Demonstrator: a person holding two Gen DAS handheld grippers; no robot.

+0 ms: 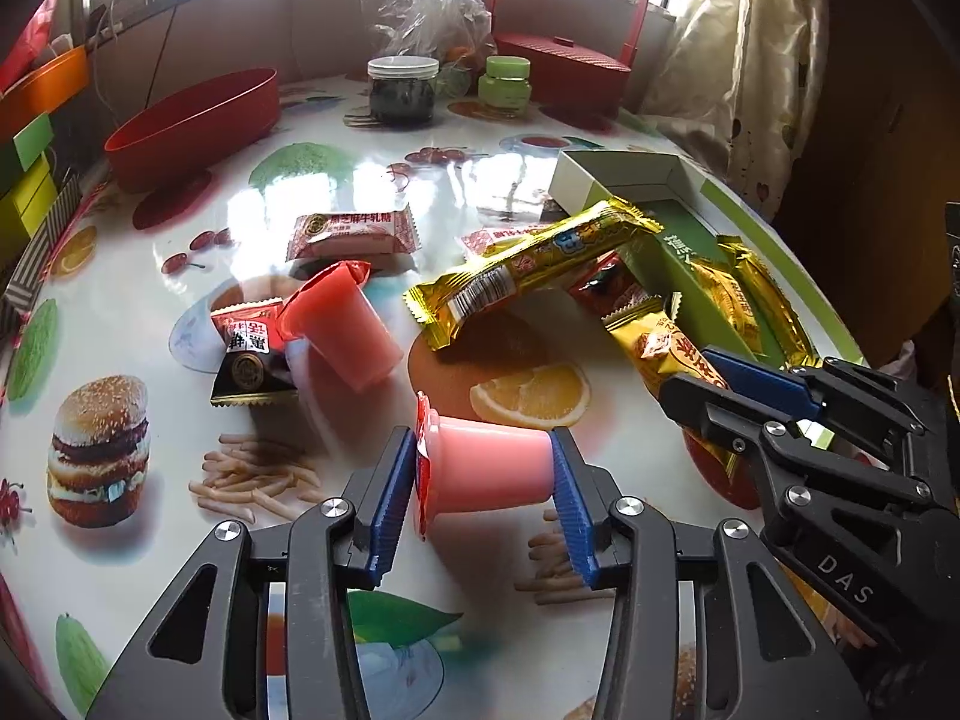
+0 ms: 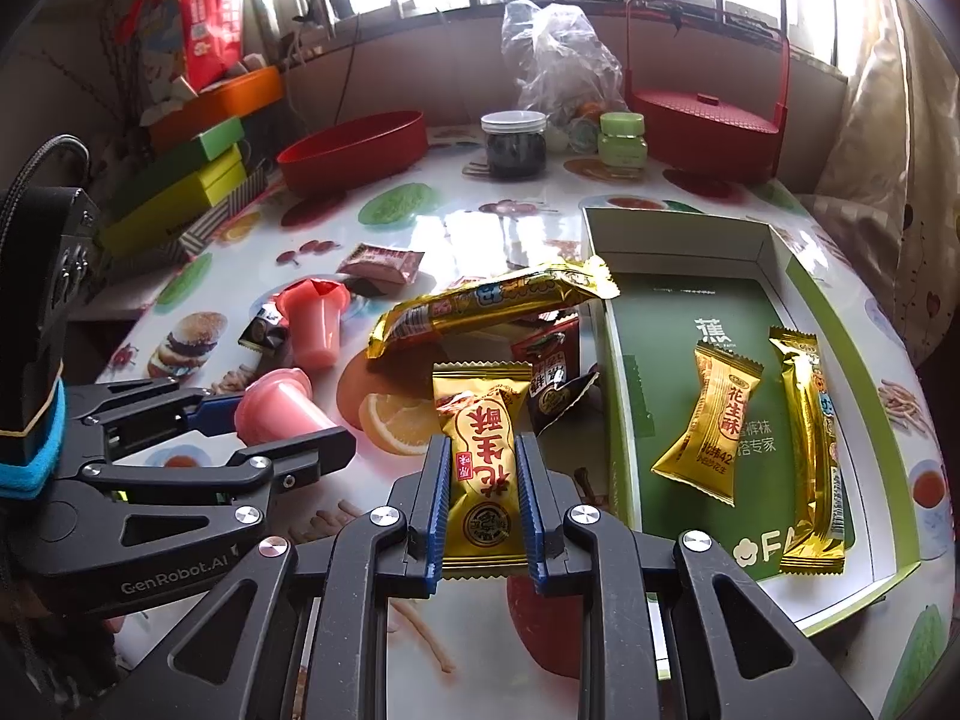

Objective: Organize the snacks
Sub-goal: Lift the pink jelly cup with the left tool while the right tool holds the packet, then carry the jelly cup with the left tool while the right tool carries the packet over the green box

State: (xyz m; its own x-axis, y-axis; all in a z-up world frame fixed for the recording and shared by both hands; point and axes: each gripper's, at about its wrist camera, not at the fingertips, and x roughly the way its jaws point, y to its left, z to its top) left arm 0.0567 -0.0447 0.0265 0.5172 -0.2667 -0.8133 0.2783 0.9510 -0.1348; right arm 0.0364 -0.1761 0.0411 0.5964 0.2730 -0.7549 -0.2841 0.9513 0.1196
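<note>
My left gripper is shut on a pink jelly cup lying on its side, low over the table; it also shows in the right wrist view. My right gripper is shut on a gold peanut-candy packet, just left of the green box. Two gold packets lie inside the box. A long gold bar rests across other snacks and the box edge. A second pink jelly cup, a pink-white packet and a red-black packet lie on the table.
A red oval bowl stands at the back left. A dark jar, a green jar, a plastic bag and a red lidded basket stand at the back. Stacked coloured boxes line the left edge.
</note>
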